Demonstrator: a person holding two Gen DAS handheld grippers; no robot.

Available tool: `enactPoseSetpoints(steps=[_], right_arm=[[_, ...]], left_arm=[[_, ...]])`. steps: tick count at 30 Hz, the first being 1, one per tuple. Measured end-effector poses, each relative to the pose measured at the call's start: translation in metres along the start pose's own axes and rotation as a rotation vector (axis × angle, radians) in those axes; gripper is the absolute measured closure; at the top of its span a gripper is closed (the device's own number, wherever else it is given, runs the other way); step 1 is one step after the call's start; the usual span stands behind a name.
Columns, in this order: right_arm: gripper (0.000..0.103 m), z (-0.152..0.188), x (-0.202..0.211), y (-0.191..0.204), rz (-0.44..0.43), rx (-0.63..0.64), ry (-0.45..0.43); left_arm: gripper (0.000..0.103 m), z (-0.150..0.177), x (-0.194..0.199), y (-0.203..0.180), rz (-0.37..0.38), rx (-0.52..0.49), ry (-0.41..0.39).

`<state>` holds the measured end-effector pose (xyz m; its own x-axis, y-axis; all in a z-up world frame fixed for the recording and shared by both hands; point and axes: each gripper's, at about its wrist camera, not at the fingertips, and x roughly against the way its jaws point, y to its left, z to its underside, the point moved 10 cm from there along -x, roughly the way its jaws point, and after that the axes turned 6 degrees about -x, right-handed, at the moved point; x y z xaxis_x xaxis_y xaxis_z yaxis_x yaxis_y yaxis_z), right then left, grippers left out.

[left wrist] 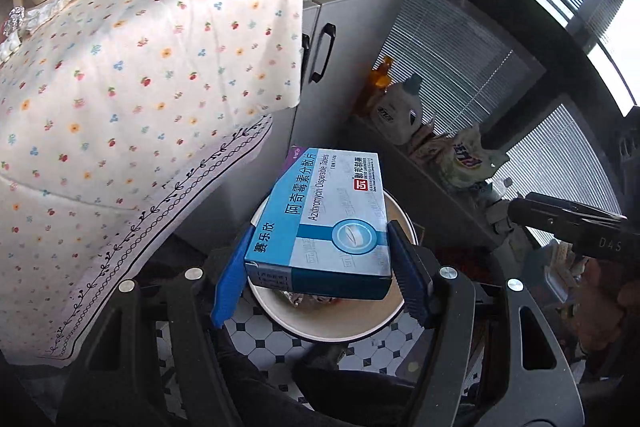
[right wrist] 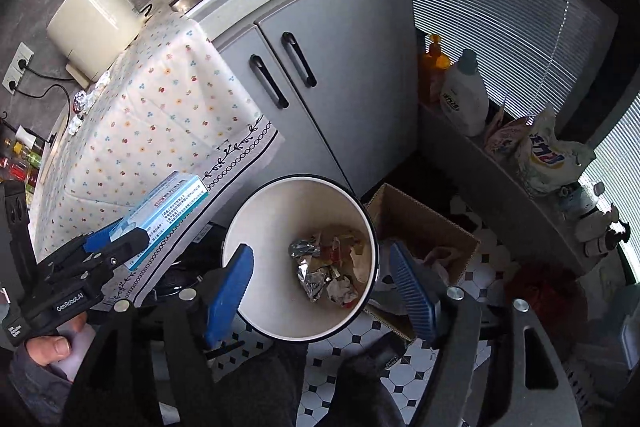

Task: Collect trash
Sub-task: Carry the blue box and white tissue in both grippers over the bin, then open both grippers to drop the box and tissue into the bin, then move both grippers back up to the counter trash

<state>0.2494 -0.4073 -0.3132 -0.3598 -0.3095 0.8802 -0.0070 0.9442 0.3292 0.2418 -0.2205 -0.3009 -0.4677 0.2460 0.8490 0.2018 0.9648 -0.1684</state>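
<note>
My left gripper (left wrist: pixel 320 267) is shut on a blue and white medicine box (left wrist: pixel 324 219) and holds it above the white trash bin (left wrist: pixel 376 323). The box also shows in the right wrist view (right wrist: pixel 168 211), held by the left gripper (right wrist: pixel 116 239) beside the bin's left rim. My right gripper (right wrist: pixel 320 287) is open and empty over the bin (right wrist: pixel 248 223). Crumpled foil and paper scraps (right wrist: pixel 320 267) lie at the bin's bottom.
A table with a flowered cloth (right wrist: pixel 152 123) stands left of the bin. Grey cabinet doors (right wrist: pixel 320 75) are behind. A cardboard box (right wrist: pixel 424 227) sits right of the bin. Detergent bottles (right wrist: pixel 464 95) and bags stand on a ledge by the blinds. The floor is tiled.
</note>
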Motion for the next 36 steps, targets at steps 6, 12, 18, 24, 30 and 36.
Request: enactPoseSetpoints(steps=[6, 12, 18, 24, 30, 36], right_arm=[[0.027, 0.007, 0.026, -0.022, 0.040, -0.016, -0.024], [0.026, 0.009, 0.039, -0.032, 0.065, -0.020, -0.037], [0.020, 0.002, 0.039, -0.007, 0.025, 0.005, -0.039], [0.013, -0.016, 0.038, 0.043, -0.045, 0.054, -0.059], [0.011, -0.033, 0.038, 0.103, -0.099, 0.119, -0.078], [0.009, -0.047, 0.040, 0.162, -0.145, 0.165, -0.098]], left_arm=[[0.037, -0.005, -0.025, -0.032, 0.069, -0.036, 0.035], [0.015, -0.011, -0.024, -0.033, 0.071, -0.034, 0.022], [0.008, -0.024, 0.009, 0.002, 0.026, 0.028, -0.037], [0.006, -0.039, 0.056, 0.045, -0.038, 0.082, -0.115], [0.006, -0.052, 0.096, 0.088, -0.075, 0.132, -0.185], [0.006, -0.063, 0.139, 0.135, -0.124, 0.159, -0.256]])
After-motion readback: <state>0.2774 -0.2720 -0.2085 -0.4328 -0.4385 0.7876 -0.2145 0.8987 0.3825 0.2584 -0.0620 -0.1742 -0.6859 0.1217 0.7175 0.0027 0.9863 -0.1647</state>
